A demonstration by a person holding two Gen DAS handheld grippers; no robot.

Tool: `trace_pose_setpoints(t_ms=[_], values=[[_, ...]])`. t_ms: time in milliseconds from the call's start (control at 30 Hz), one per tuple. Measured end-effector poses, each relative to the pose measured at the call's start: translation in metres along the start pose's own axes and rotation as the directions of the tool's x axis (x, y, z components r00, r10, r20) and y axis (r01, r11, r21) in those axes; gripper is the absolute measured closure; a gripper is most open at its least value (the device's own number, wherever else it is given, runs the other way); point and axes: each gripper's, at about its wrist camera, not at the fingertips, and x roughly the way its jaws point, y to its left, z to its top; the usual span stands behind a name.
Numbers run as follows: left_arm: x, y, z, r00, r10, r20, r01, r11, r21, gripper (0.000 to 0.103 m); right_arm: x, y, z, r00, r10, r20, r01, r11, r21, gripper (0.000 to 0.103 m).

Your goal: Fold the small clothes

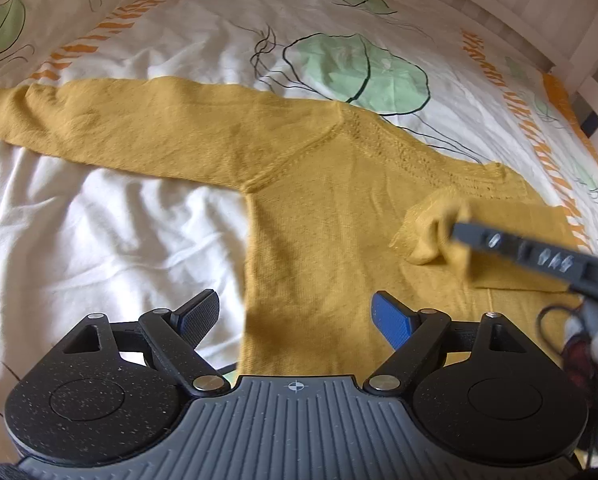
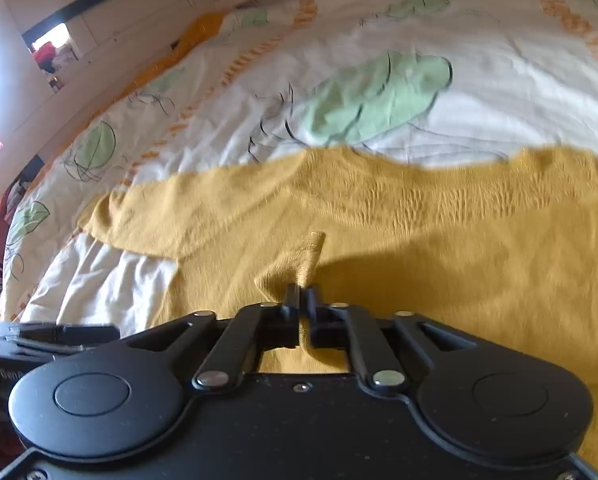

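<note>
Small mustard-yellow knit sweater (image 1: pixel 323 208) lies flat on the bed, on a white duvet (image 1: pixel 111 232) printed with green leaves and orange stripes. One sleeve (image 1: pixel 111 120) stretches straight out over the duvet, away from the body panel. The other sleeve is already brought in over the body.

Right tool (image 2: pixel 299 300) is pressed together, pinching the cuff (image 2: pixel 311 252) of that folded-in sleeve. A small tuft of knit sticks up between the fingers, the fabric bunched just under it. In the left wrist view the same tool comes in from the right edge with the cuff wrapped round its tip, held over the body panel. Picture is blurred there.

Left tool (image 1: pixel 299 320) is spread wide, nothing between the fingers. It hovers over the lower body of the sweater near the side edge, not touching as far as I can tell.

Handling, my judgement: light, soft, floppy knit. No stiffness, so anything lifted will sag and drag the rest. Stretchy too, so pulling by one point distorts it. A pinch on a single layer could slip, so better to take cuffs, hem or shoulder seam, where the knit is thicker. For the outstretched sleeve, grab at the cuff end. The duvet is soft and wrinkled, so the sweater may rumple when slid.
</note>
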Motion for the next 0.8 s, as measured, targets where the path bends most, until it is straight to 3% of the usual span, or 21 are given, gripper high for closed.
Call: trace_pose_setpoints(t_ms=[133,200,267,333,467,533,600,633,733,800], values=[[-0.002,0.008,0.001,1.000,-0.004,0.012,0.005,1.000,-0.021,0.020,-0.049,0.023,0.012,0.978,0.001,0.209,0.014,0.997,-0.072,0.094],[-0.003,0.010,0.002,1.000,-0.012,0.023,0.013,0.999,-0.035,0.020,-0.065,0.033,0.007,0.964,0.001,0.264,0.027,0.994,-0.104,0.093],[-0.002,0.012,0.004,0.999,-0.014,0.034,0.016,0.999,-0.052,0.020,-0.060,0.038,-0.003,0.978,0.014,0.208,0.015,0.990,-0.138,0.089],[0.000,0.013,0.005,0.999,-0.018,0.034,0.020,0.997,-0.072,0.020,-0.036,0.043,-0.018,0.997,0.007,0.073,0.006,0.983,-0.184,0.085],[0.000,0.013,0.004,0.999,-0.037,0.026,0.039,0.996,-0.076,0.020,-0.015,0.039,-0.044,0.999,0.012,-0.047,-0.020,0.985,-0.174,0.085],[0.000,0.011,0.005,0.999,-0.040,0.027,0.042,0.997,-0.063,0.020,-0.026,0.029,-0.046,0.999,0.035,-0.038,-0.039,0.992,-0.123,0.077],[0.001,0.007,0.008,0.999,-0.042,0.027,0.043,0.998,-0.050,0.020,-0.042,0.016,-0.043,0.999,0.035,-0.001,-0.035,0.997,-0.069,0.060],[0.002,0.004,0.009,0.999,-0.045,0.027,0.046,0.998,-0.041,0.020,-0.052,0.008,-0.040,0.999,0.031,0.025,-0.030,0.999,-0.040,0.057],[0.006,-0.010,0.013,0.998,-0.056,0.026,0.056,0.998,-0.009,0.020,-0.082,-0.019,-0.032,0.994,-0.010,0.107,0.004,0.999,0.050,0.044],[0.010,-0.021,0.015,0.997,-0.068,0.026,0.068,0.997,0.021,0.020,-0.098,-0.040,-0.027,0.985,-0.056,0.163,0.039,0.994,0.105,0.026]])
